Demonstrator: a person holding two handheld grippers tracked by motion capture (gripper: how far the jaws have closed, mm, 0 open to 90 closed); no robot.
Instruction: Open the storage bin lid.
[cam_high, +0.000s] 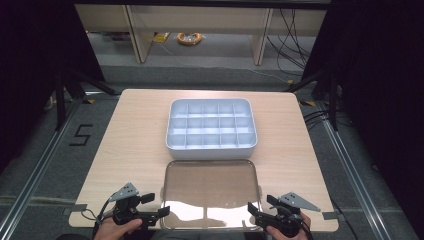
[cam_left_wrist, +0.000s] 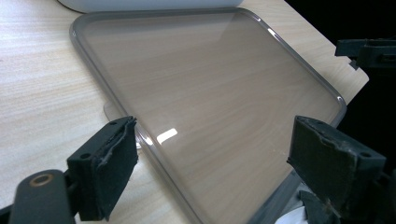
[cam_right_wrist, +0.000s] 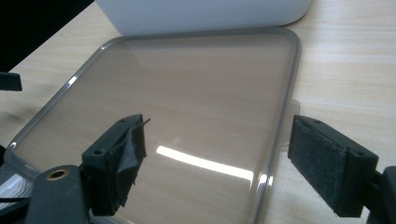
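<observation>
Clear plastic, the lid (cam_high: 210, 192) lies flat on the wooden table (cam_high: 130, 140) at its near edge, just in front of the white divided box (cam_high: 211, 124). We hold the left gripper (cam_high: 150, 206) at the lid's near left corner, jaws spread wide and empty; in the left gripper view the lid's rim (cam_left_wrist: 154, 144) passes between the pads (cam_left_wrist: 114, 163), touching neither. Our right gripper (cam_high: 259, 206) sits at the near right corner, likewise wide open and holding nothing; in its own view the lid's right edge (cam_right_wrist: 275, 135) runs between its pads (cam_right_wrist: 322, 163).
</observation>
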